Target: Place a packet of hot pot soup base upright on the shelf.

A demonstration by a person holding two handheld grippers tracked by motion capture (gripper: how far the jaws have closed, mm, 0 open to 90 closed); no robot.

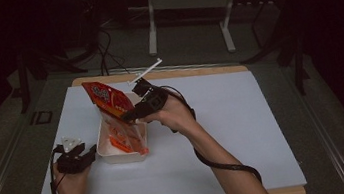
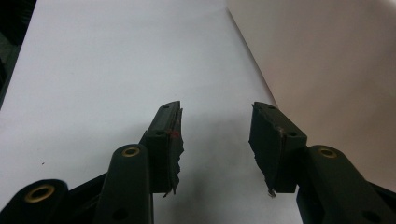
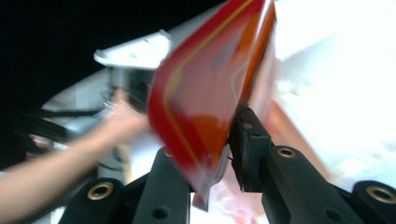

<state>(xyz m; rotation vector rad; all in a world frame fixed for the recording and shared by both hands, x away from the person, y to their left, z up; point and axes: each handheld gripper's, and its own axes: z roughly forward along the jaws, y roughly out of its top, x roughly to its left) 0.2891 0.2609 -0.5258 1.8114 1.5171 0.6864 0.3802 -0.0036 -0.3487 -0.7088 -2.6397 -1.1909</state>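
With the right gripper point(image 1: 134, 114) pinching the red snack bag point(image 1: 108, 98), we keep the bag over the white tray point(image 1: 109, 157) while the spread left gripper point(image 1: 91, 153) steadies its wall.

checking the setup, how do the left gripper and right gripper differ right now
The left gripper rests low on the table beside the white tray; the right gripper is raised above that tray. The left gripper's jaws stand open with nothing between them; the right gripper's jaws have the red snack bag between them. The left gripper carries a grey three-cornered plate; on the right gripper I can't make one out. Both are black, hand-held and trail a cable.
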